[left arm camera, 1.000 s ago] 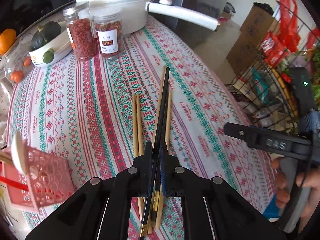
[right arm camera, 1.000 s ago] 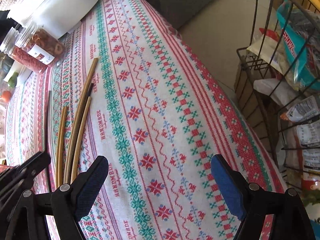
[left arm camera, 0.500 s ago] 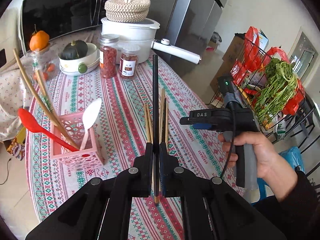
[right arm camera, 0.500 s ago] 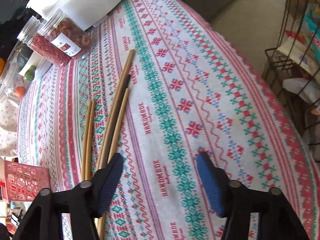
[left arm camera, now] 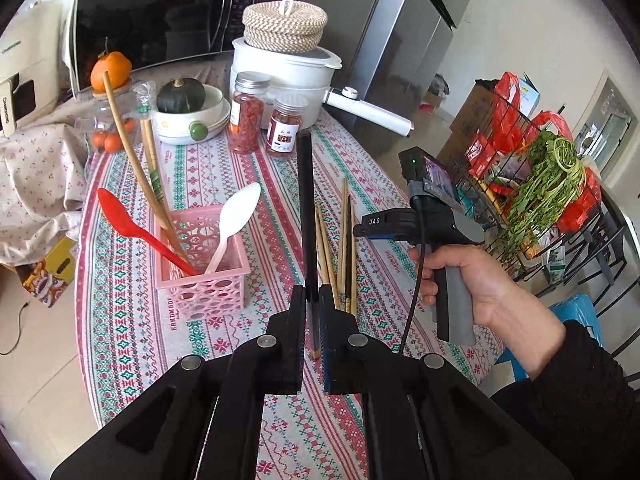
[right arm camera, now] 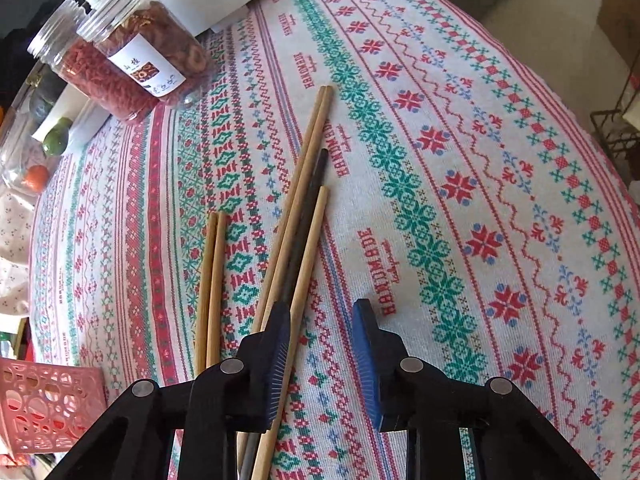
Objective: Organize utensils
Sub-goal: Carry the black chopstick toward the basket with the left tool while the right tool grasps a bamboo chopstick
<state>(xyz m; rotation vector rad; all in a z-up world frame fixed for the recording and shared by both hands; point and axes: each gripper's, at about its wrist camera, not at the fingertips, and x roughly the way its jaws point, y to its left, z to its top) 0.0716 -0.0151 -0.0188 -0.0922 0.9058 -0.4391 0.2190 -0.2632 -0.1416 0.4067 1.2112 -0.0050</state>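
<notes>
Utensils are partly sorted: the pink basket [left arm camera: 200, 276] already holds a red spoon [left arm camera: 132, 224], a white spoon [left arm camera: 236, 220] and wooden chopsticks [left arm camera: 132, 160]. The left gripper [left arm camera: 312, 300] is clamped on a black chopstick [left arm camera: 306, 208], lifted above the table. The right gripper [right arm camera: 322, 320], whose jaws have just been closing, is part-open around one of the loose chopsticks [right arm camera: 296, 216] left on the tablecloth [right arm camera: 480, 160].

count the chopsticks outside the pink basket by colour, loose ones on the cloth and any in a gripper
wooden chopsticks on the cloth: 5
loose black chopstick on the cloth: 1
held black chopstick in the left gripper: 1
total: 7
</notes>
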